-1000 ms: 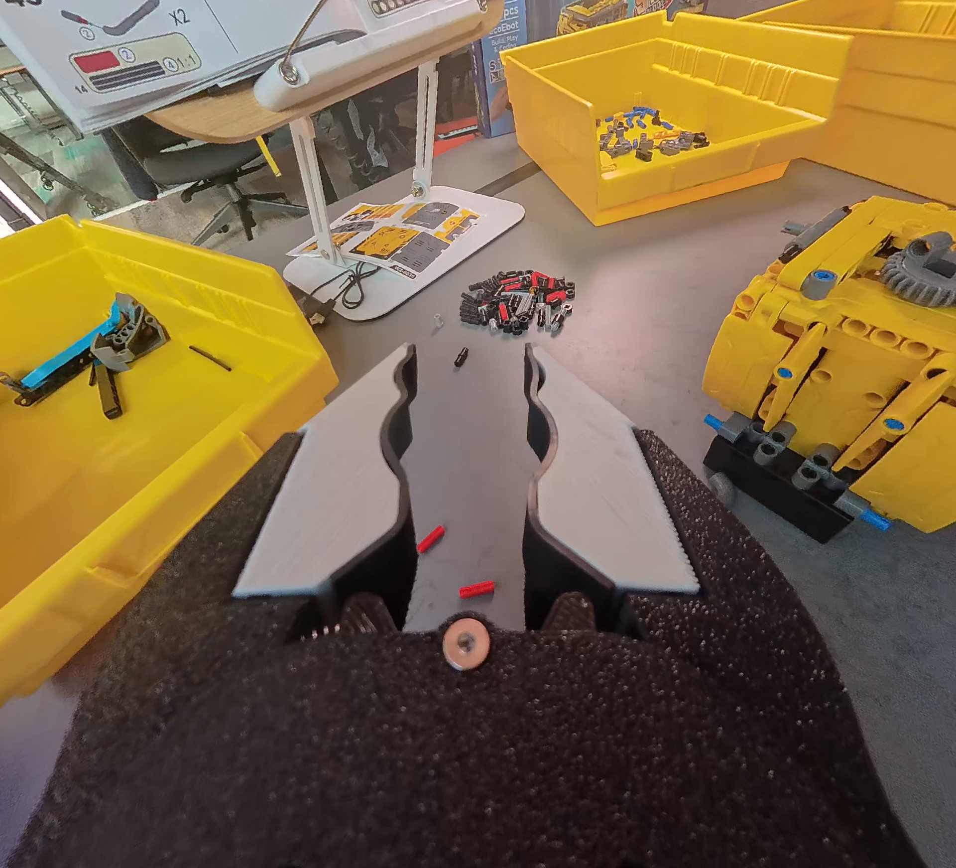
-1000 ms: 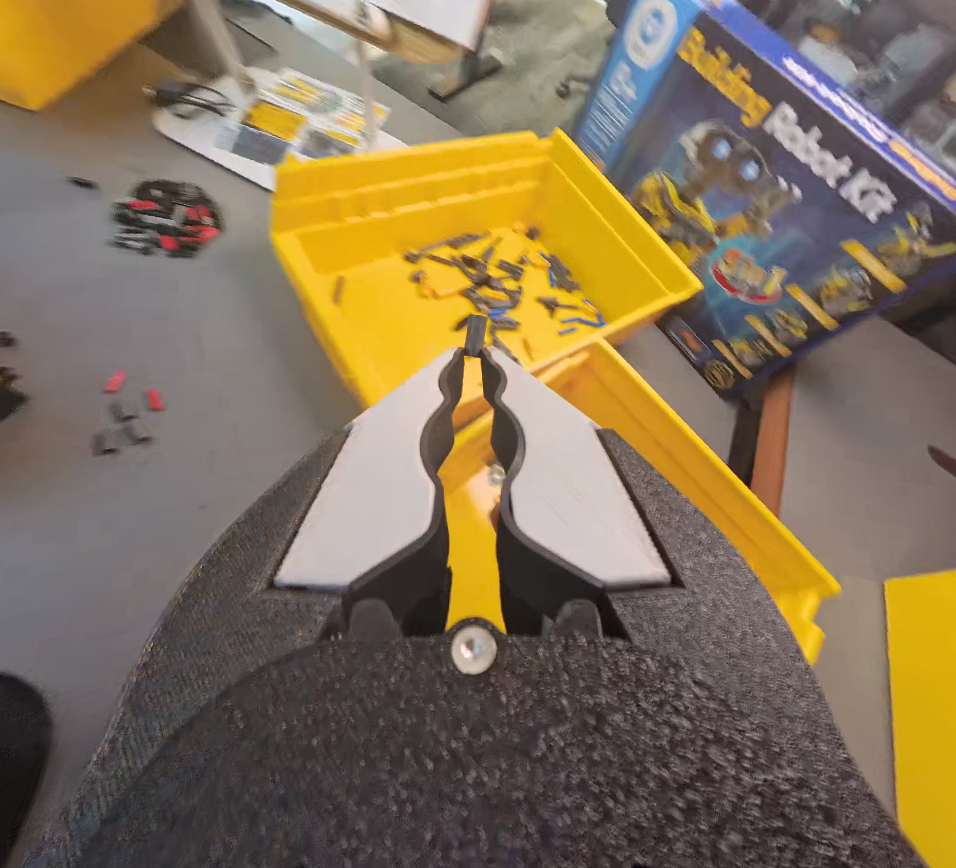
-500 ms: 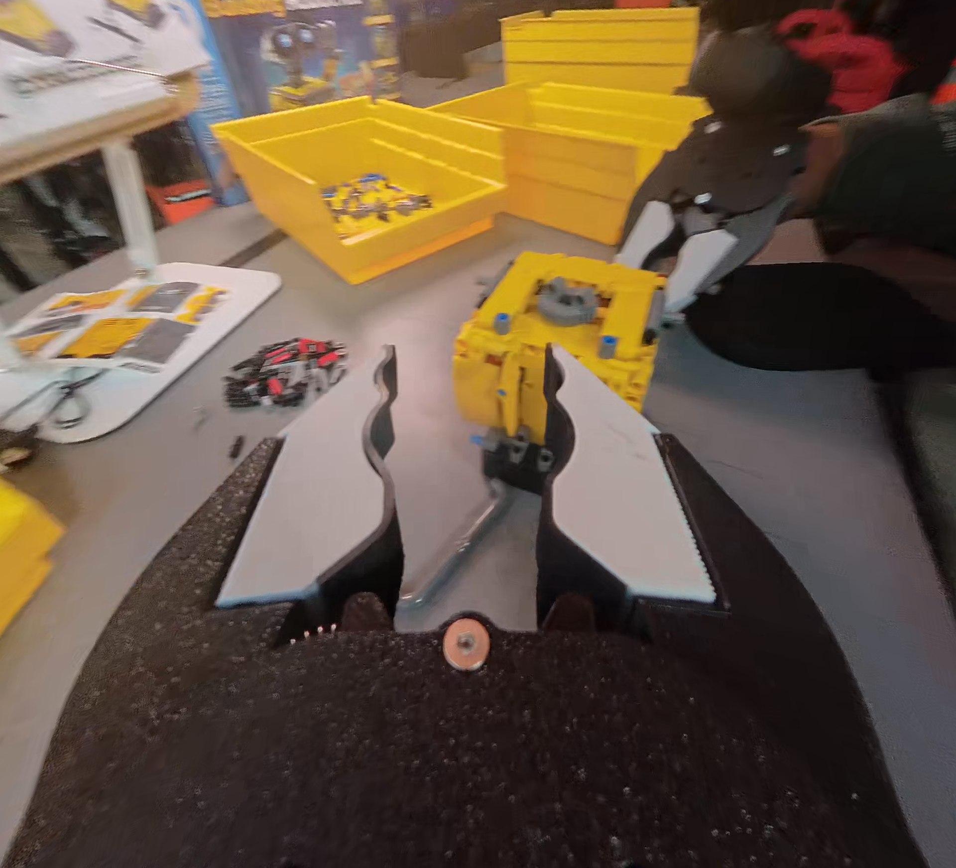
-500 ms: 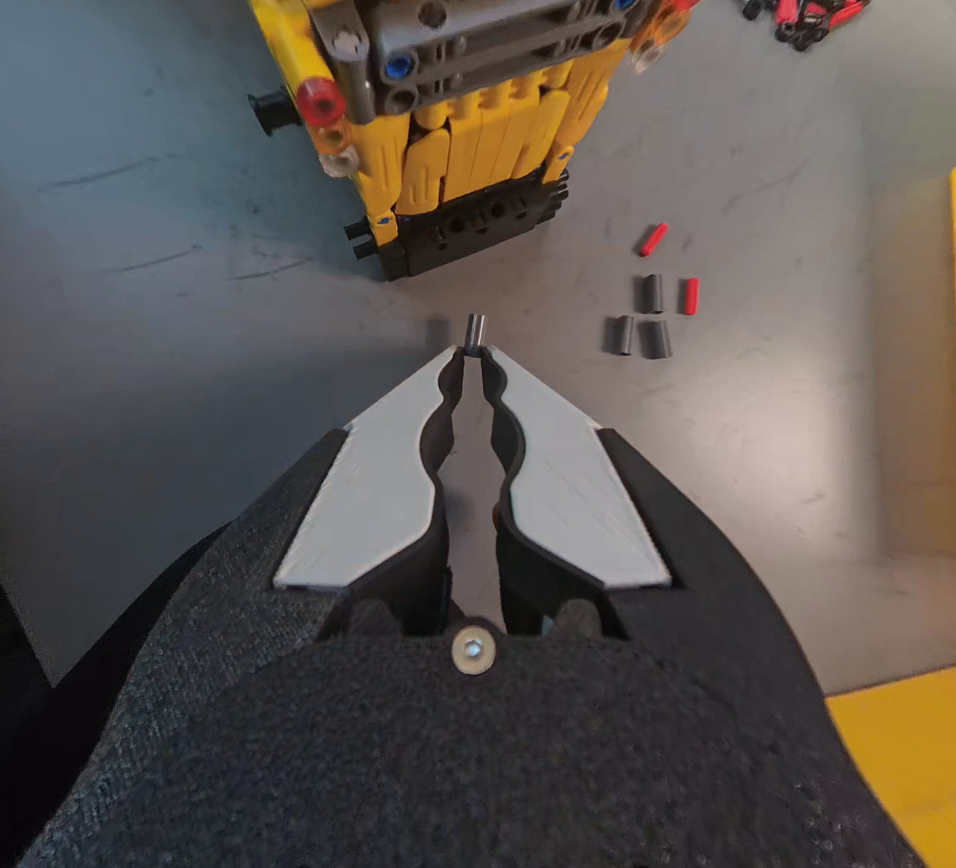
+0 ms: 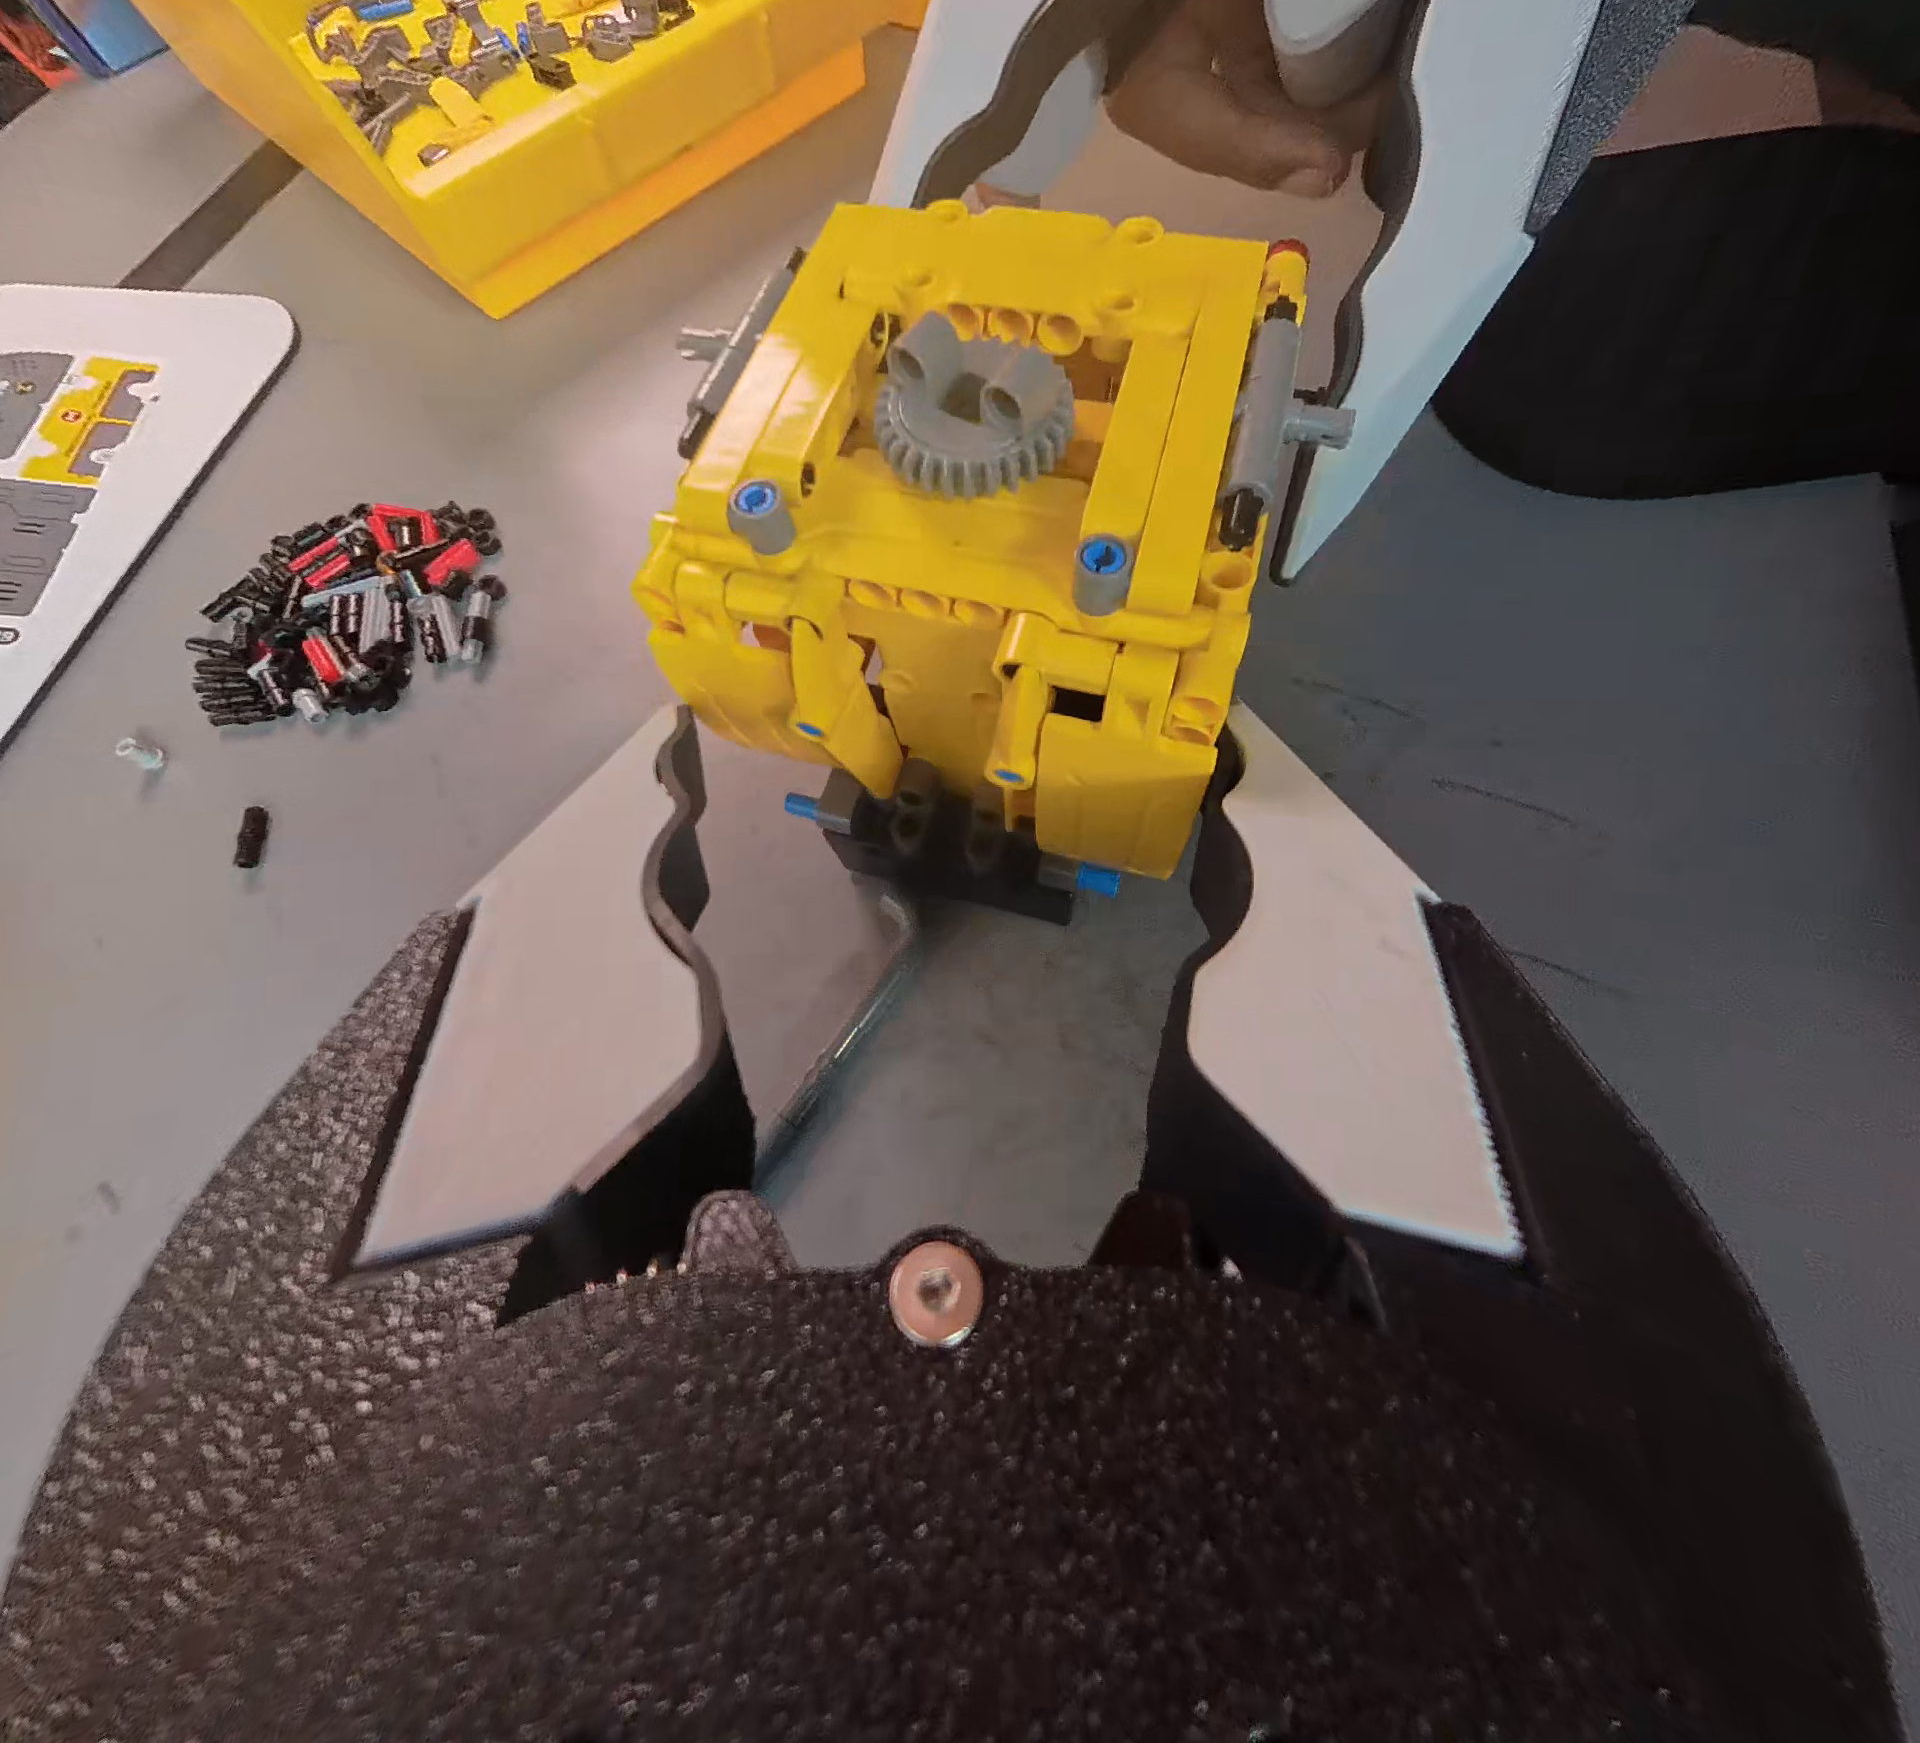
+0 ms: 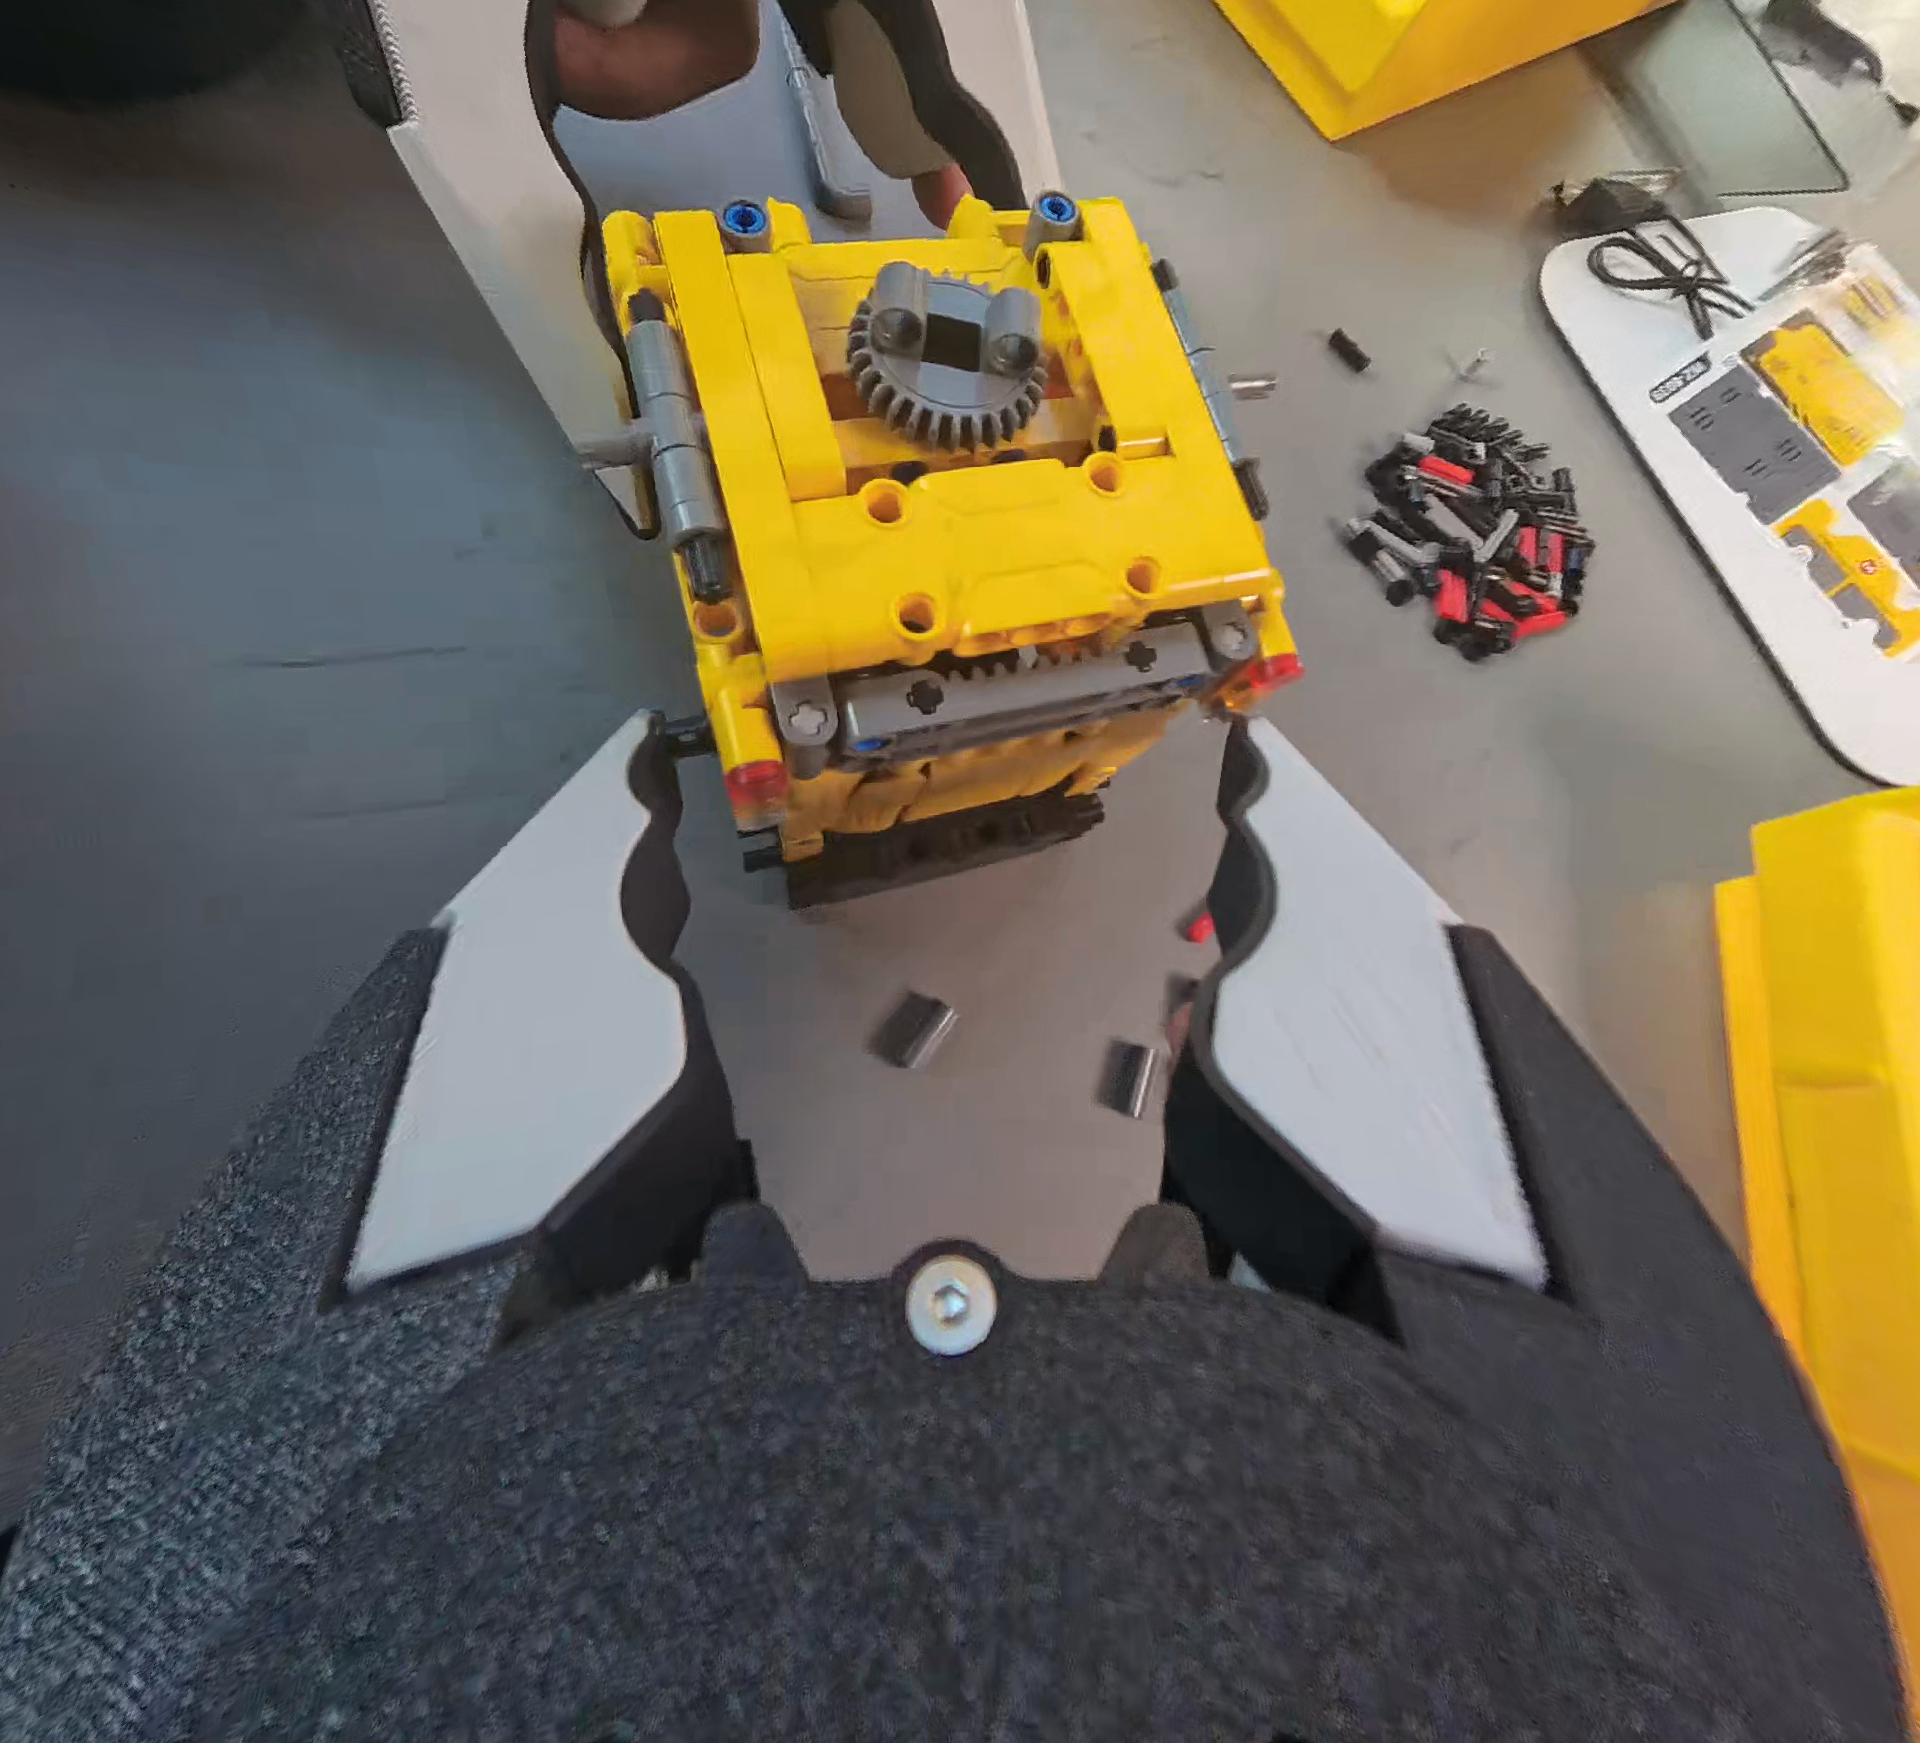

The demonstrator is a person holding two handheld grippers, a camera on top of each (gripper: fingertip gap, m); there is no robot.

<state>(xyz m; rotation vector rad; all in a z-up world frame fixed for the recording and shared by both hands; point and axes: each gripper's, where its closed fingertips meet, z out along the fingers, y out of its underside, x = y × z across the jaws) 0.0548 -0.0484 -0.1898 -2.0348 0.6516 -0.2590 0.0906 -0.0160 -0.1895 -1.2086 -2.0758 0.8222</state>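
Yellow bin (image 5: 644,124) cut off by the top edge; metal rod (image 5: 842,1039) partly hidden beneath the yellow brick model (image 5: 956,592).

A boxy yellow brick-built model (image 5: 951,571) stands upright on the grey worktop (image 5: 1558,862), black base down, with a grey gear (image 5: 974,426) lying flat on top, at 12 o'clock between both wide-spread tongs.
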